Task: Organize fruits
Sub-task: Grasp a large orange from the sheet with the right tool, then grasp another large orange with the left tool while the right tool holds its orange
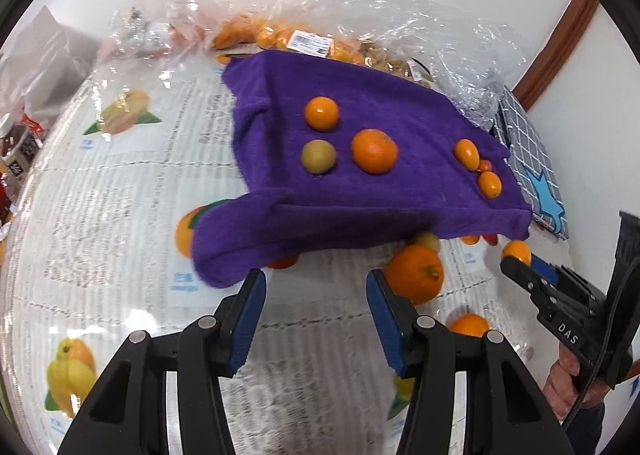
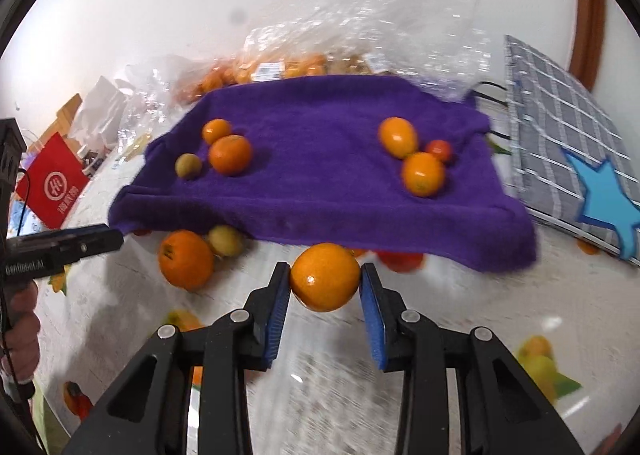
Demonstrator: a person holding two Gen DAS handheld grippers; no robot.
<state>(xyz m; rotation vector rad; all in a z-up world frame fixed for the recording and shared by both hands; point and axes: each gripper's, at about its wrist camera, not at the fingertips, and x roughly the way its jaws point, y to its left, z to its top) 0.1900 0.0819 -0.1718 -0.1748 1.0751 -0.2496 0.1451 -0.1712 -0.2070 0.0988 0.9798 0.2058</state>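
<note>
A purple towel [image 1: 360,159] [image 2: 320,175] lies on the table with fruits on it: an orange [image 1: 374,151] [image 2: 230,154], a small orange [image 1: 321,113], a greenish fruit [image 1: 318,156] [image 2: 188,165] on its left part, and two oval kumquats [image 1: 466,153] [image 2: 423,173] with a small red fruit [image 2: 439,150] on its right part. My right gripper [image 2: 325,279] [image 1: 516,261] is shut on a small orange fruit [image 2: 325,277] at the towel's near edge. My left gripper [image 1: 316,295] is open and empty, near the towel's front edge. A large orange [image 1: 416,273] [image 2: 185,259] lies on the table beside it.
Clear plastic bags [image 1: 320,39] of fruit lie behind the towel. A grey checked bag with a blue star [image 2: 568,159] lies to the right. More loose fruit [image 1: 469,325] sits on the fruit-print tablecloth [image 1: 120,215]. A red bag [image 2: 52,179] stands far left.
</note>
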